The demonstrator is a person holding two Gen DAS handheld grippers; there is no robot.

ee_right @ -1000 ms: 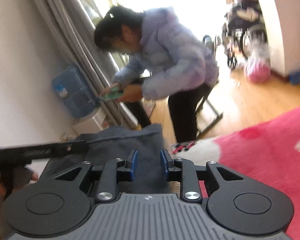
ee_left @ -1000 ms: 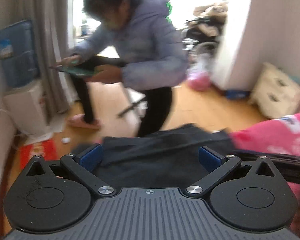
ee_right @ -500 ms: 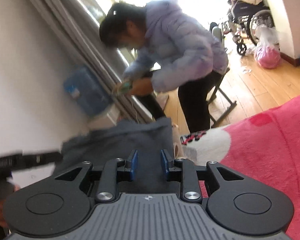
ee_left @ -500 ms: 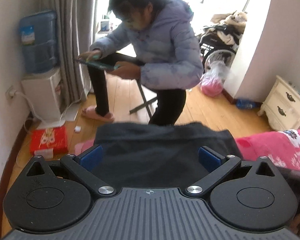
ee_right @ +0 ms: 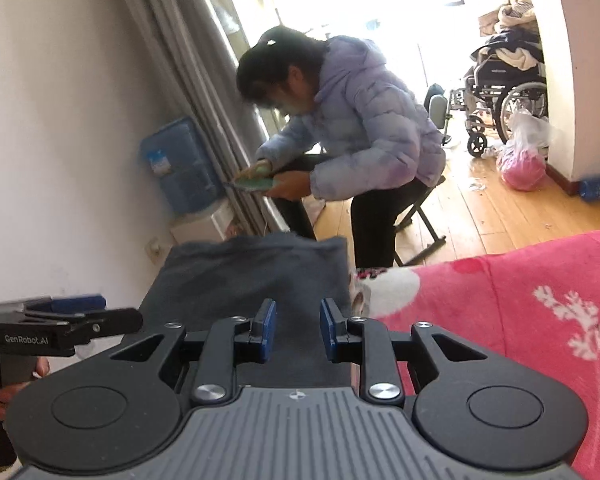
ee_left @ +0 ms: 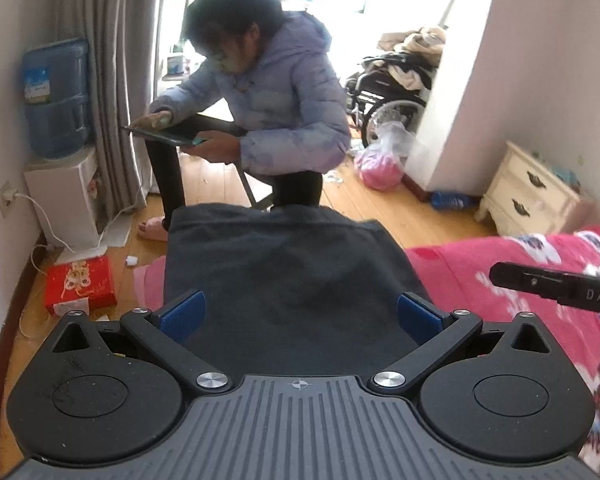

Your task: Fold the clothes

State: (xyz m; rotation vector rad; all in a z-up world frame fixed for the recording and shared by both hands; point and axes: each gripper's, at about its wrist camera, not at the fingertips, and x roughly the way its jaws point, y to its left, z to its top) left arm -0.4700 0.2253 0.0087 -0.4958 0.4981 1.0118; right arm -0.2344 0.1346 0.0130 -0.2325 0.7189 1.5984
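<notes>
Left wrist view: dark garment [ee_left: 292,280] lies between the left hand-held gripper's [ee_left: 300,314] wide-spread, released blue pads.

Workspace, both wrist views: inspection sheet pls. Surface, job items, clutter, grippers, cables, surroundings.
Surface: pink floral blanket on the bed.
Job's things: dark garment spread at the blanket's edge.
Clutter: red box, pink bag, blue bottle on the floor.
Grippers: left gripper open wide over the garment; right gripper narrow gap, grip unclear.
Cables: white cord from wall socket.
Surroundings: seated person, water dispenser, wheelchair, nightstand.
</notes>
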